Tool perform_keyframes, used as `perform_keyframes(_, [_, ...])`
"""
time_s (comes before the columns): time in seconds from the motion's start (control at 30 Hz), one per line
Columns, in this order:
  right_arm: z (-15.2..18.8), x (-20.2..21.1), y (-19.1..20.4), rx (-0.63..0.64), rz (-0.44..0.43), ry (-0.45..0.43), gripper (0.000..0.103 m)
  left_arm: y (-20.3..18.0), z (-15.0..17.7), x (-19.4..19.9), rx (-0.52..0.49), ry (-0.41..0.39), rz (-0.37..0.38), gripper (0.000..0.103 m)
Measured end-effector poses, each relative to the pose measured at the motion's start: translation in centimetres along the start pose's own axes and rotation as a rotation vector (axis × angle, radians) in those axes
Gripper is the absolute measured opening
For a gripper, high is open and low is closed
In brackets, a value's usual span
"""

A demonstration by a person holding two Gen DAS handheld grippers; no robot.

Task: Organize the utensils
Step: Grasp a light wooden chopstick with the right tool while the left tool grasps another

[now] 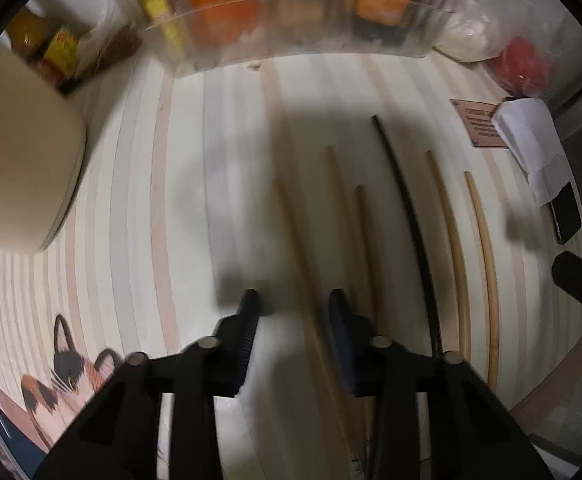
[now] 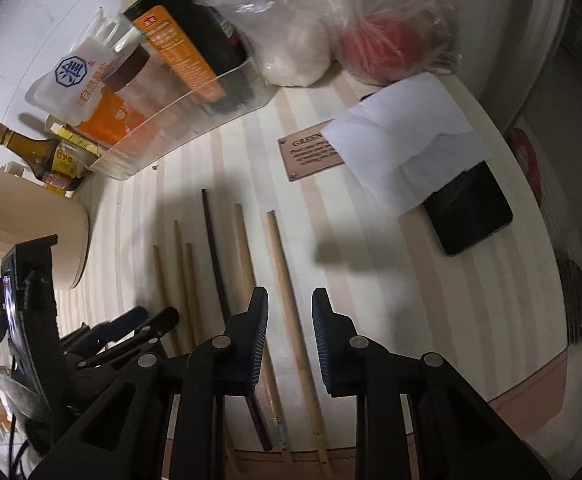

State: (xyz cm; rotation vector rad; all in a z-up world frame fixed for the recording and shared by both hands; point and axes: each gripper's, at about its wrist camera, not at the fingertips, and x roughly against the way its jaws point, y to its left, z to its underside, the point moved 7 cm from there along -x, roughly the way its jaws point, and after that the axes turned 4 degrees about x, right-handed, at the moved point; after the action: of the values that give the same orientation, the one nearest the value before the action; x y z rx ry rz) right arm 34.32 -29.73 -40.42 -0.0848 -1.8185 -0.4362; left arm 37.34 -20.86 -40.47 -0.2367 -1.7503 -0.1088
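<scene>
A brass plaque on the striped table reads "GREEN…", the rest hidden under white paper; left of it, a clear bin holds an orange-labelled soy sauce bottle. Six chopsticks lie side by side nearer than the plaque, five bamboo and one black chopstick. The right gripper hangs spread over the rightmost bamboo chopstick, with bare table to its right, while the left gripper hangs spread over the leftmost chopstick.

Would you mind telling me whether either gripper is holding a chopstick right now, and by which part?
Nothing is held. The left gripper and right gripper are both open above chopsticks lying on the table.
</scene>
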Motion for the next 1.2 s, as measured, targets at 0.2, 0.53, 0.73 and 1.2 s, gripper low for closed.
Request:
perform_keyframes(0.2, [0.4,-0.4,1.0,0.004,-0.045,0.028,0.024,2.0,0.3,0.5,0.002,-0.007,-0.052,0.004])
perform_keyframes(0.53, [2.5,-5.1,8.3,0.127,-0.122,0.183,0.021,11.6,3.0,1.8,0.148,0.018,-0.128,0.004])
perform_keyframes(0.73, [3.9,-7.2,9.4,0.196,-0.031,0.220,0.010,13.0,4.1,2.3,0.168,0.010,-0.093,0.004])
perform_keyframes(1.2, [4.8,-8.0,11.4,0.244,0.038,0.227,0.008,14.4,3.4,1.9,0.160,0.014,-0.031,0.005])
